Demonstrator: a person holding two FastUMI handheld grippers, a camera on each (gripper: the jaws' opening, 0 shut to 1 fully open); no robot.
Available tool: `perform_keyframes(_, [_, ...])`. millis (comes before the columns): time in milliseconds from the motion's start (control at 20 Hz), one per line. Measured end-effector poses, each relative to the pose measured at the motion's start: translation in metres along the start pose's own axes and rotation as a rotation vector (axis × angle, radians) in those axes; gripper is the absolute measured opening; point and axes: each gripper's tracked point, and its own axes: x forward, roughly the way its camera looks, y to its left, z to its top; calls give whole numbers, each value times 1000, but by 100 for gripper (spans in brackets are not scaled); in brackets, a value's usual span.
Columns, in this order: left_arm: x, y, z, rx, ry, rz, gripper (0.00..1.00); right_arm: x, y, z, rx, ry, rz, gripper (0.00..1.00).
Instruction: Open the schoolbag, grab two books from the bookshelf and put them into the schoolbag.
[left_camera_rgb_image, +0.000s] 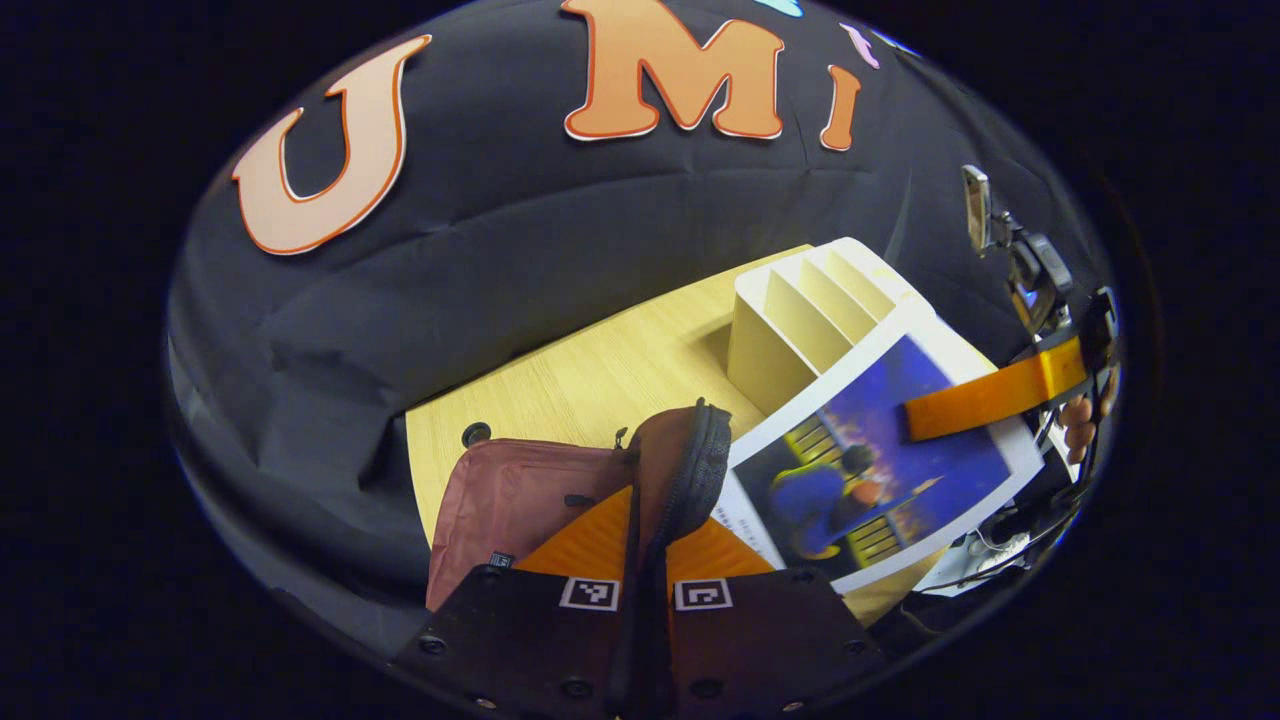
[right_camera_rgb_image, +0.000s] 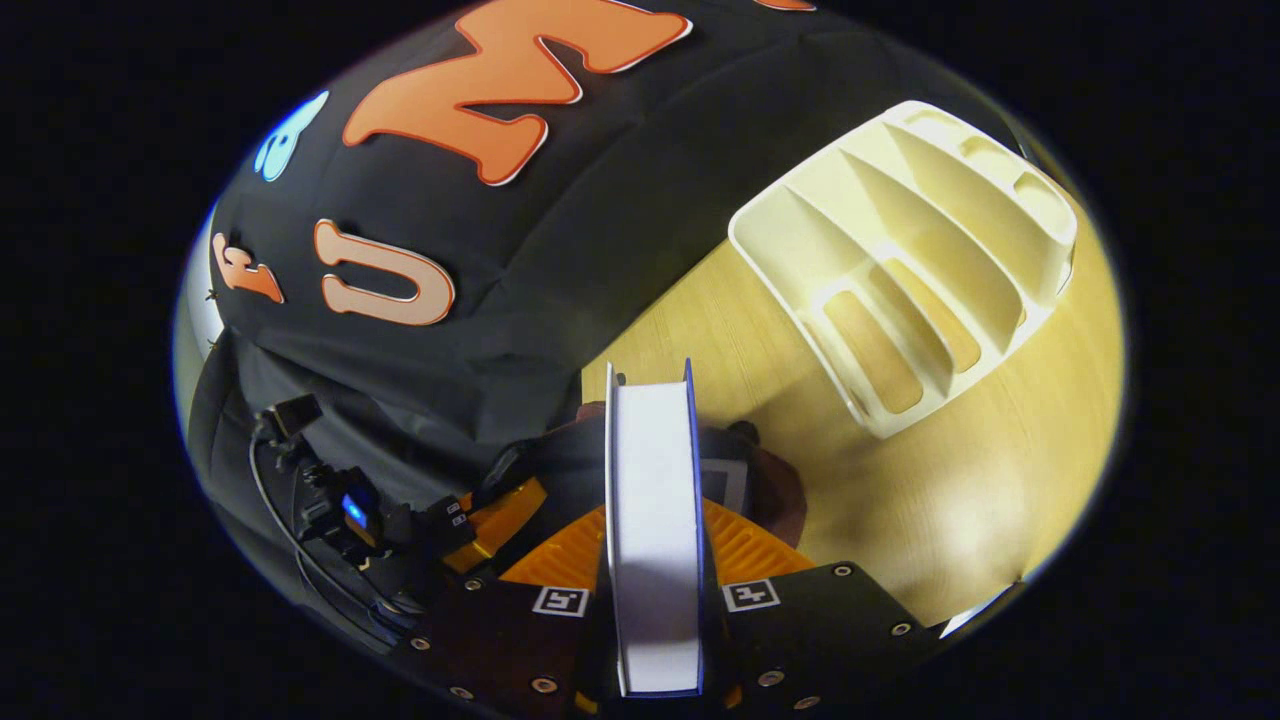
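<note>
In the left gripper view we see the left gripper (left_camera_rgb_image: 645, 560) at the bottom, with its two fingers closed on the zipped edge of the schoolbag (left_camera_rgb_image: 520, 500). It pinches the dark flap (left_camera_rgb_image: 690, 470), which stands up between the fingers, while the pink-brown body of the bag lies on the wooden table (left_camera_rgb_image: 580, 380) to the left.

Farther to the right in this view, we see the right gripper (left_camera_rgb_image: 985, 400) held by a hand (left_camera_rgb_image: 1078, 422), of which some fingers show at the edge. It holds one book (left_camera_rgb_image: 870, 470) with a blue and purple cover, tilted, with its lower corner near the bag's opening and in front of the bookshelf (left_camera_rgb_image: 800, 320).

In the right gripper view, the same book (right_camera_rgb_image: 655, 530) stands edge-on between the two fingers of the right gripper (right_camera_rgb_image: 655, 600), and both press on its covers. Just behind the book, we see a dark part of the bag (right_camera_rgb_image: 770, 480), and the left gripper (right_camera_rgb_image: 490, 520) shows at the left.

We count one book, one schoolbag and one white bookshelf (right_camera_rgb_image: 920, 260). The slots of the shelf that we can see hold no book.
</note>
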Motion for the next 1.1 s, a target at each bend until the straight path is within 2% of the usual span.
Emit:
perform_keyframes(300, [-10,-7,3,10,-26,-10,6,55,-2,-19,56,11,35,34])
perform_keyframes(500, [-12,-17,4,-9,-47,-28,7,82,-10,-27,144,-6,38,34])
perform_keyframes(850, [-17,-35,11,-2,-87,-39,6,124,-9,-48,127,-68,51,34])
perform_keyframes(1000, [-16,-38,10,-7,-87,-43,7,148,0,-67,144,-51,75,34])
perform_keyframes(1100, [-16,-39,11,1,-89,-39,6,160,2,-83,104,-21,82,35])
